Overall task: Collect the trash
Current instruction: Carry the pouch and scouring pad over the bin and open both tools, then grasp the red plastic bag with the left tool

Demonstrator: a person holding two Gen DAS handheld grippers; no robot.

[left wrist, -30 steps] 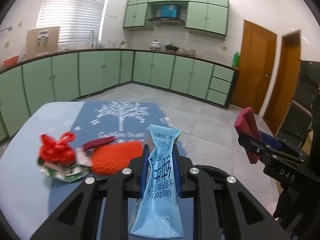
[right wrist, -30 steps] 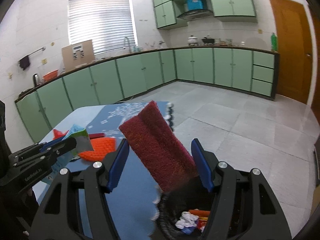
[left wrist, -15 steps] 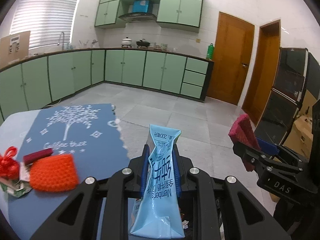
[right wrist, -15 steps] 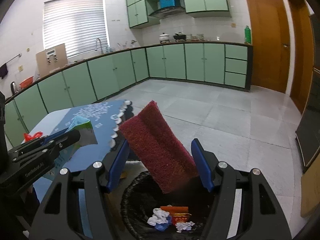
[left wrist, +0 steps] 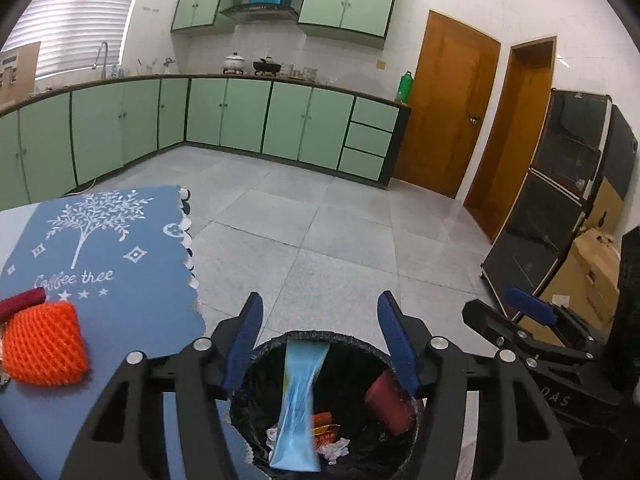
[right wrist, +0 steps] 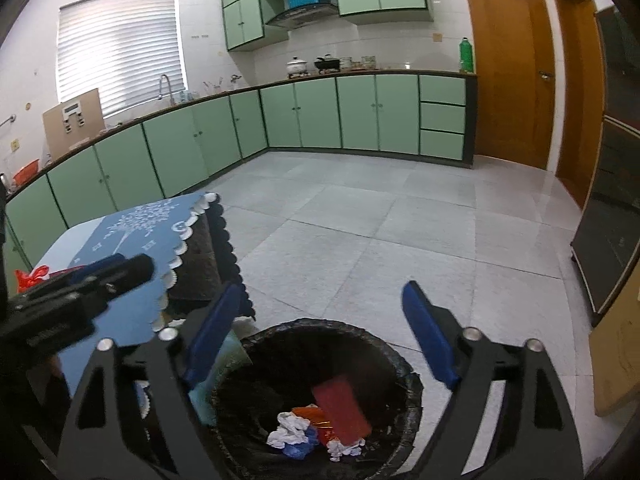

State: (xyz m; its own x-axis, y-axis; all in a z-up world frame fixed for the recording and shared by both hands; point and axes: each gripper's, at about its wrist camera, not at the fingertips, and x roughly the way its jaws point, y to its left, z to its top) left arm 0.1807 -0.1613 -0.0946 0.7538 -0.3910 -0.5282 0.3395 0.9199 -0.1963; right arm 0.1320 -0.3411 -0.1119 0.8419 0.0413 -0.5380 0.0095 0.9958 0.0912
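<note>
A black-lined trash bin [left wrist: 400, 364] stands on the floor by the table's edge, right under both grippers. My left gripper [left wrist: 320, 344] is open above it; the light blue milk carton [left wrist: 298, 408] is falling blurred into the bin. My right gripper [right wrist: 320, 344] is open and empty above the bin [right wrist: 404, 364]. The dark red scouring pad [right wrist: 340, 408] lies inside among crumpled white paper [right wrist: 288, 432] and red wrappers. In the left wrist view the pad [left wrist: 388, 404] leans on the bin's right wall. An orange foam net [left wrist: 40, 344] remains on the table.
The table has a blue cloth [left wrist: 100, 248] with a white tree print. A dark red strip [left wrist: 20, 302] lies beside the net, and a red bag [right wrist: 30, 276] lies farther left. Green cabinets, wooden doors and a black cabinet [left wrist: 560, 200] ring the tiled floor.
Both grippers moved right, over the bin, and opened. The scouring pad dropped into the bin and the milk carton left the left fingers and is falling in.
</note>
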